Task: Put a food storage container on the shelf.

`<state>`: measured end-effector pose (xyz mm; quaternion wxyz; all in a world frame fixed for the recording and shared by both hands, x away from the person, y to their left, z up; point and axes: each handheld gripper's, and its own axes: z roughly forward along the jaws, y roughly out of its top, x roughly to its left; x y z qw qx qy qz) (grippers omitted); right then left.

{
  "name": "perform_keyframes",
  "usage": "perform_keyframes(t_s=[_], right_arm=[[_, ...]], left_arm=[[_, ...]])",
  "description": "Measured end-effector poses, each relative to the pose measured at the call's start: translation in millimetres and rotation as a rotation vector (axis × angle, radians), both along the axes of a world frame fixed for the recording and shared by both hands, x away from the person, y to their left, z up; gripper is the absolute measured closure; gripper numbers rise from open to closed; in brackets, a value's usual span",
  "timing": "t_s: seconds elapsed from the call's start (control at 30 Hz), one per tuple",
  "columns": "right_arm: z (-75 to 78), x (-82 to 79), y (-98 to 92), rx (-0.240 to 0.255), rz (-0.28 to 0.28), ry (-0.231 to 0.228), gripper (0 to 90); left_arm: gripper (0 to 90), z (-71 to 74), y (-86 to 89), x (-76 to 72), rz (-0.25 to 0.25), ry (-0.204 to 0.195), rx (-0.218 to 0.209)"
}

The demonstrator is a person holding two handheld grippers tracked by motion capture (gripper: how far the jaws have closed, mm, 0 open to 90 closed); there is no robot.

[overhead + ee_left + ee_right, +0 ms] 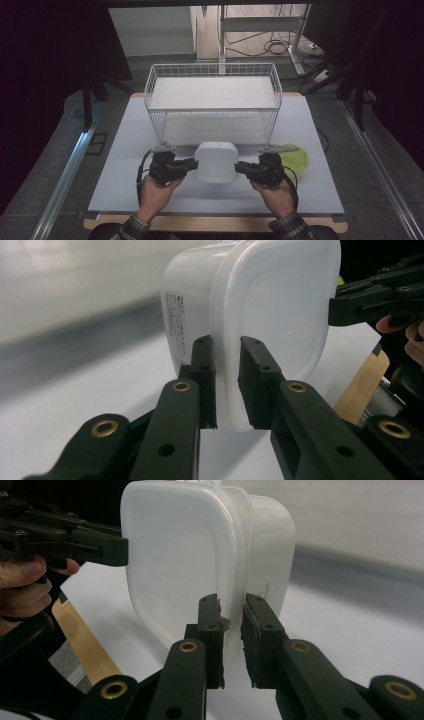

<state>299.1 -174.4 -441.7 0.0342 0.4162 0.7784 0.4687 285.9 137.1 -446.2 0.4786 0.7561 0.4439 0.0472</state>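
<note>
A white plastic container [216,161] with a rounded lid sits between my two grippers near the table's front. In the high view my left gripper [193,163] meets its left side and my right gripper [239,168] its right side. In the left gripper view the jaws [226,343] pinch the container's [270,305] lid rim, and the other gripper [350,302] holds the far edge. The right gripper view shows its jaws [231,600] clamped on the container's [175,555] rim, with the left gripper [107,542] on the opposite edge.
A white wire basket [214,100] stands just behind the container, at the middle back of the pale table [125,150]. A round green dish [295,156] lies to the right, beside my right gripper. The person's hands and checked sleeves come in from the bottom.
</note>
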Motion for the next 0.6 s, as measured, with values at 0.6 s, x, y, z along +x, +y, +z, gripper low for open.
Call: perform_keyframes(t_s=[0.6], right_arm=[[61.7,26.5,11.3,-0.005,0.018,-0.123,79.4]], left_arm=[[77.8,62.1,8.0,20.3,0.041,-0.122,0.007]])
